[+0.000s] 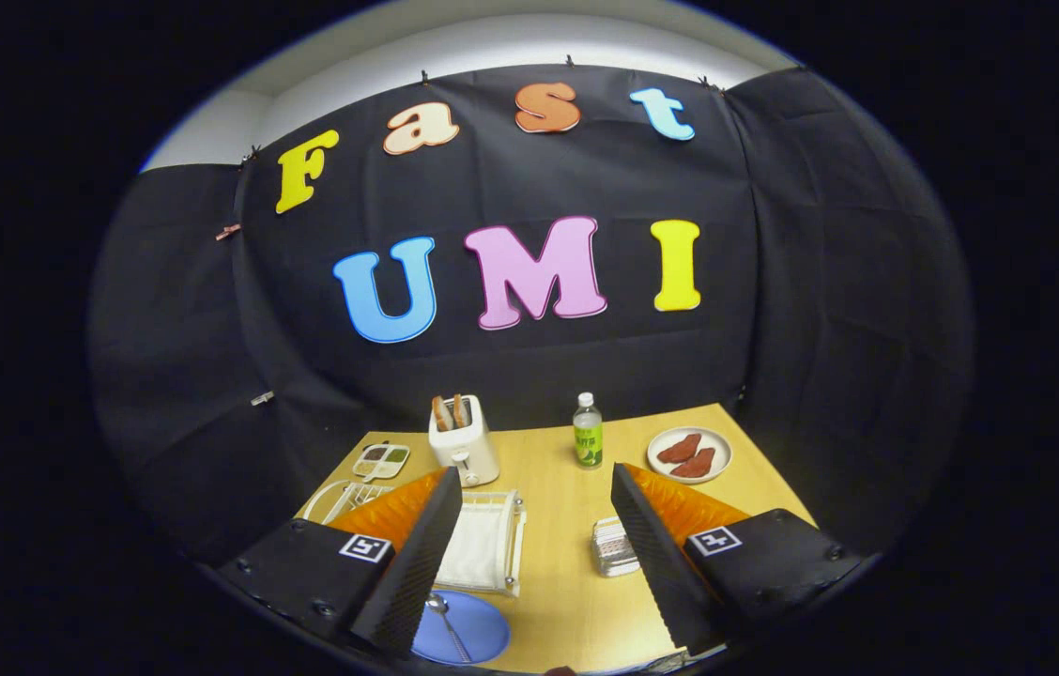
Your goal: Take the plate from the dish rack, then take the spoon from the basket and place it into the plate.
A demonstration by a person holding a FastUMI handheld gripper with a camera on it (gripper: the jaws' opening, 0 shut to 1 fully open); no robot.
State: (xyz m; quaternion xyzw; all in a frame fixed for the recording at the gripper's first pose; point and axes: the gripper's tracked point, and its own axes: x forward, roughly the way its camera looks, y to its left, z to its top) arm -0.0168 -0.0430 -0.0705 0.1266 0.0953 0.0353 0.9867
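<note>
Progress: the task is looking finished to me; the spoon (448,624) is lying on the blue plate (468,631), and the plate is sitting on the table (560,563), off the rack (483,545).
Left to do: nothing that I am seeing, beyond drawing the gripper away.
Gripper (539,563): its fingers are standing wide apart and are gripping nothing; bare table is showing between them.
Plate: it is resting flat on the table just in front of the rack, beside the left finger, which is partly covering its edge.
Spoon: it is lying across the plate, bowl toward the rack, handle pointing back toward the gripper.
Rack: one white wire rack, now looking empty of dishes, with a pale mat inside it.
Basket (612,546): one small wire basket is sitting just beside the right finger; I cannot tell what it is holding.
Toaster (463,438): one, white, beyond the rack, with two slices standing in it.
Bottle (588,431): one, upright, well beyond the fingers.
Far plate (689,453): one white plate is carrying two reddish-brown pieces.
Tray (381,460): one small divided tray is sitting left of the toaster.
Count: two plates, one spoon, one rack, one basket.
</note>
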